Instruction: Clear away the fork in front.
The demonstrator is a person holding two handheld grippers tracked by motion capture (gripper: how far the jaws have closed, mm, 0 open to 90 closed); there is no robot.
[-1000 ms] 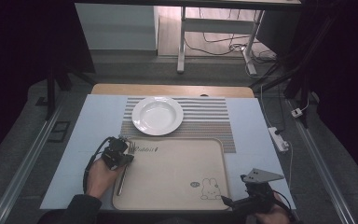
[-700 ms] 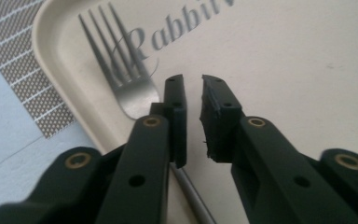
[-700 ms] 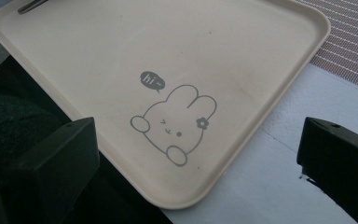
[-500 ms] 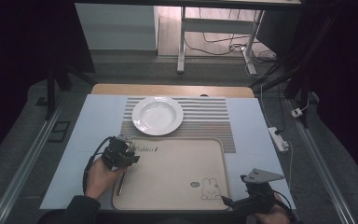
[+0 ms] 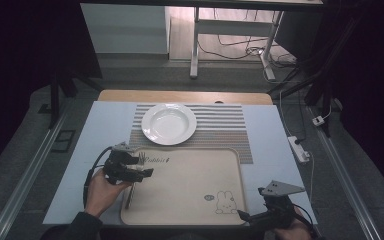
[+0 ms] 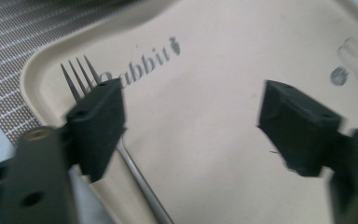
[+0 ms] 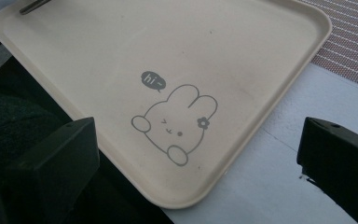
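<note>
A beige tray (image 5: 190, 200) with a rabbit print lies on the light blue table. A metal fork (image 5: 129, 196) rests along the tray's left edge, tines (image 6: 77, 77) pointing away from me. My left gripper (image 5: 142, 167) hovers open over the fork's upper part. In the left gripper view the left finger (image 6: 98, 126) covers the fork's neck, and the handle (image 6: 144, 184) runs out below it. My right gripper (image 5: 245, 217) is open at the tray's near right corner (image 7: 177, 198), with nothing between its fingers.
A white plate (image 5: 169, 123) sits on a striped placemat (image 5: 225, 127) beyond the tray. A white power strip (image 5: 298, 149) lies off the table's right edge. Bare table (image 7: 279, 186) shows to the right of the tray.
My left gripper has shifted slightly to the right, farther over the tray and the fork. The right gripper has stayed in place.
</note>
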